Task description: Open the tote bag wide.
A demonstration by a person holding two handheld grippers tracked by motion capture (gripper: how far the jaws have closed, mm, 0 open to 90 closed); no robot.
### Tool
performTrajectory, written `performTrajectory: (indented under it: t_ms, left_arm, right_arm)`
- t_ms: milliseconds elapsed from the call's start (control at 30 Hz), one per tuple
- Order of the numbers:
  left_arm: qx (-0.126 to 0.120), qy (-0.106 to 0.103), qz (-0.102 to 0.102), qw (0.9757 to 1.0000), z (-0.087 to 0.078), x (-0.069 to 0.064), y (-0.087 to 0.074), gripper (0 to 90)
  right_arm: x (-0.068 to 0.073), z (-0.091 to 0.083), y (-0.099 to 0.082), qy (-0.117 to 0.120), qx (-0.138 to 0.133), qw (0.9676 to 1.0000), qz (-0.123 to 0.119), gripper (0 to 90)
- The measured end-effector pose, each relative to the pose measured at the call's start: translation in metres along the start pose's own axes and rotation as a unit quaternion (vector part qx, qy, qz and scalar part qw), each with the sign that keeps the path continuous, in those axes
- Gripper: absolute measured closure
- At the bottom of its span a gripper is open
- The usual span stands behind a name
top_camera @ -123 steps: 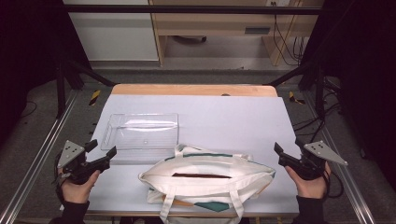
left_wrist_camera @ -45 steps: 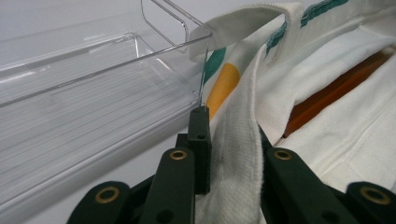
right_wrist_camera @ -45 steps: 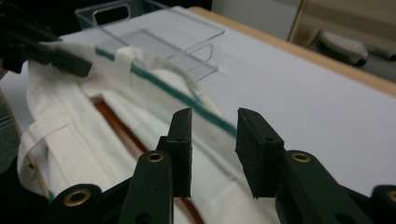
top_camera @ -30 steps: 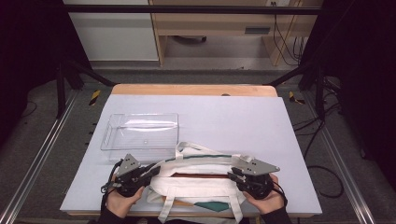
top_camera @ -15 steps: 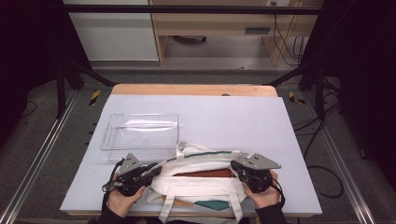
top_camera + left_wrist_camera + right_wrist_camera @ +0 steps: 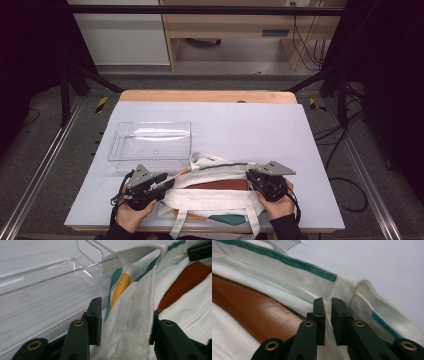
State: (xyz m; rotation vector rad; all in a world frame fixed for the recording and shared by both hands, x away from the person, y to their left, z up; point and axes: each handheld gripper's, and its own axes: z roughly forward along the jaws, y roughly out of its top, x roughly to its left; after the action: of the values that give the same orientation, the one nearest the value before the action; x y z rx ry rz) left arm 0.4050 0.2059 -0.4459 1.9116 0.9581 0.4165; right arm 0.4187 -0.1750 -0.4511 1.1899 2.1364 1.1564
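Observation:
A cream tote bag [image 6: 215, 200] with green trim lies at the table's front edge. Its mouth is open on a flat brown thing [image 6: 220, 184] inside. My left gripper [image 6: 167, 181] is at the bag's left end. Its jaws have just been opening and stand apart, with a band of the bag's cloth [image 6: 132, 327] loose between them. My right gripper [image 6: 250, 177] is at the right end. Its jaws have just eased a little but still pinch the bag's rim [image 6: 352, 290] in a narrow gap. The brown thing [image 6: 249, 307] lies just left of them.
An empty clear plastic tray [image 6: 150, 142] stands just behind the bag's left end, close to my left gripper [image 6: 125, 312]. A white sheet [image 6: 250, 125] covers the table. Metal frame rails run along both sides.
Four seconds ago both grippers hung open at the table's sides. They have since come in to the bag's ends. In the last second the mouth gaped wider and the left jaws spread.

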Motion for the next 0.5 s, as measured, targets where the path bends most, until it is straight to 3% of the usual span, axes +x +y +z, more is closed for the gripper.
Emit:
performTrajectory:
  t_ms: [100, 133, 167, 200, 267, 367, 400, 500]
  left_arm:
    - [-0.017, 0.007, 0.008, 0.9998, -0.008, -0.002, 0.006, 55.7]
    - [-0.025, 0.006, 0.009, 0.9996, -0.011, -0.003, 0.009, 52.4]
    - [-0.040, 0.007, 0.015, 0.9990, -0.018, -0.006, 0.013, 51.6]
    - [-0.040, 0.007, 0.015, 0.9990, -0.018, -0.006, 0.013, 51.5]
    - [-0.052, 0.007, 0.023, 0.9984, -0.025, -0.011, 0.018, 51.5]
    - [-0.065, 0.001, 0.036, 0.9972, -0.032, -0.022, 0.025, 53.0]
    - [-0.062, -0.003, 0.045, 0.9970, -0.032, -0.028, 0.028, 57.3]
    - [-0.052, -0.009, 0.056, 0.9971, -0.027, -0.035, 0.031, 62.6]
  right_arm:
    - [0.002, -0.007, 0.002, 0.002, -0.007, 1.0000, -0.003, 76.2]
    - [0.003, -0.018, 0.005, 0.006, -0.025, 0.9996, -0.007, 73.9]
    - [0.004, -0.022, 0.007, 0.009, -0.034, 0.9994, -0.005, 73.5]
    - [0.004, -0.022, 0.007, 0.009, -0.034, 0.9994, -0.005, 73.5]
    - [0.007, -0.029, 0.010, 0.025, -0.046, 0.9986, -0.002, 72.2]
    - [0.015, -0.033, 0.011, 0.042, -0.041, 0.9982, -0.010, 70.9]
    - [0.019, -0.035, 0.005, 0.052, -0.031, 0.9980, -0.022, 70.4]
    - [0.019, -0.037, -0.002, 0.061, -0.028, 0.9977, -0.008, 70.4]
